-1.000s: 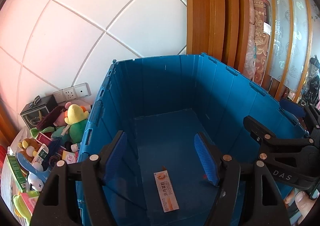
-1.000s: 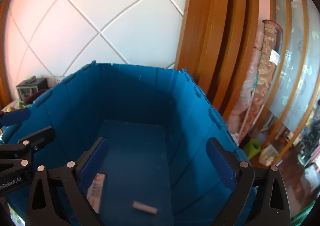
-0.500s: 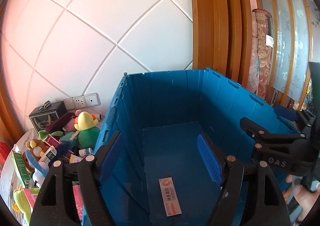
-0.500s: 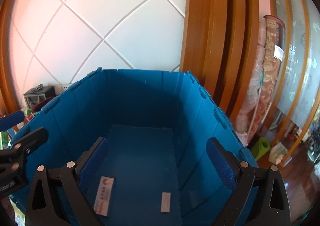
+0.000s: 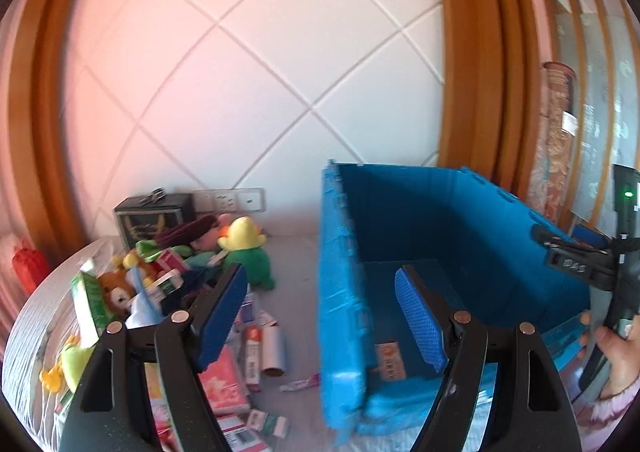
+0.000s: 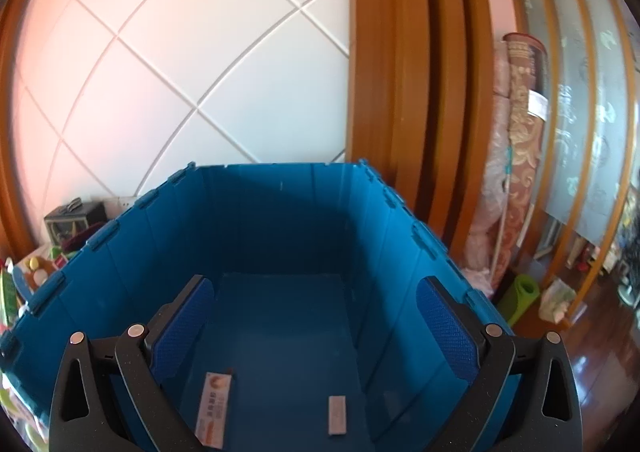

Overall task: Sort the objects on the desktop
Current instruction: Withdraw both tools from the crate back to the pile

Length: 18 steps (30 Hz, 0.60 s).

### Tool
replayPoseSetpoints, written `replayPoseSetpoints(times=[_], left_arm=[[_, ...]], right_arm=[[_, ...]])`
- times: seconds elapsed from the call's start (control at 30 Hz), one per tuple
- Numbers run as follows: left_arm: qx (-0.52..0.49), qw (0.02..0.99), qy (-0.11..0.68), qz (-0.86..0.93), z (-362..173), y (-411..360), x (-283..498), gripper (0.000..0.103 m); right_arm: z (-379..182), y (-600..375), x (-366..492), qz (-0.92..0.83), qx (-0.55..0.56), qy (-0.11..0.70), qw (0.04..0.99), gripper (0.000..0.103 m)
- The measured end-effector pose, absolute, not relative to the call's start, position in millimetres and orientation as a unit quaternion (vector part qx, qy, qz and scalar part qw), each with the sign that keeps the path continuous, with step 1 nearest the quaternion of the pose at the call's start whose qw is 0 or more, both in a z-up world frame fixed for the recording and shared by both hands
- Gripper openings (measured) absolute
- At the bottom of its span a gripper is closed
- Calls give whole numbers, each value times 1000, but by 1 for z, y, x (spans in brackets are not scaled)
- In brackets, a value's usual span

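Observation:
A tall blue crate [image 5: 344, 292] [image 6: 280, 212] stands on the table. On its floor lie a long white and orange box [image 6: 214, 408] [image 5: 390, 360] and a small pale stick [image 6: 337, 414]. My left gripper [image 5: 320, 312] is open and empty, straddling the crate's left wall, with the clutter pile to its left. My right gripper [image 6: 316, 332] is open and empty above the crate's inside; it also shows at the right of the left wrist view [image 5: 576, 260], held by a hand [image 5: 616, 344].
Left of the crate lies a heap of clutter: a yellow and green plush toy [image 5: 246, 252], a bear plush [image 5: 116, 292], a pink packet [image 5: 224, 380], a white roll [image 5: 274, 350], small boxes. A black box [image 5: 154, 216] and wall sockets [image 5: 236, 200] stand behind. Rolled rugs [image 6: 520, 172] lean at right.
My left gripper has swung left from over the crate's inside to its left wall, so the clutter pile fills more of its view. The pale stick in the crate has turned. My right gripper barely moved.

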<state>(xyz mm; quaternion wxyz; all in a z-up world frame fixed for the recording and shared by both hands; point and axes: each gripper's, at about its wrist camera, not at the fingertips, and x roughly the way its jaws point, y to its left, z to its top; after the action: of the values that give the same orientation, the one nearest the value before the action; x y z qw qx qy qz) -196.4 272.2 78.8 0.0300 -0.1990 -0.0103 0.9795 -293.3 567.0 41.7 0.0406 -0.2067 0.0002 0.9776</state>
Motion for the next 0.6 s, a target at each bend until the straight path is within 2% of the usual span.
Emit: replayPoseSetpoints(times=[0.1,0.6], left_arm=[[-200,-6,-12,980,73,240,-185,81],[-256,-159,-55,952,-1,74,-129,81]], right_arm=[[45,554,-282,978,-205,28,16,103],[52,412,-184,989,-39,49,-132,103]])
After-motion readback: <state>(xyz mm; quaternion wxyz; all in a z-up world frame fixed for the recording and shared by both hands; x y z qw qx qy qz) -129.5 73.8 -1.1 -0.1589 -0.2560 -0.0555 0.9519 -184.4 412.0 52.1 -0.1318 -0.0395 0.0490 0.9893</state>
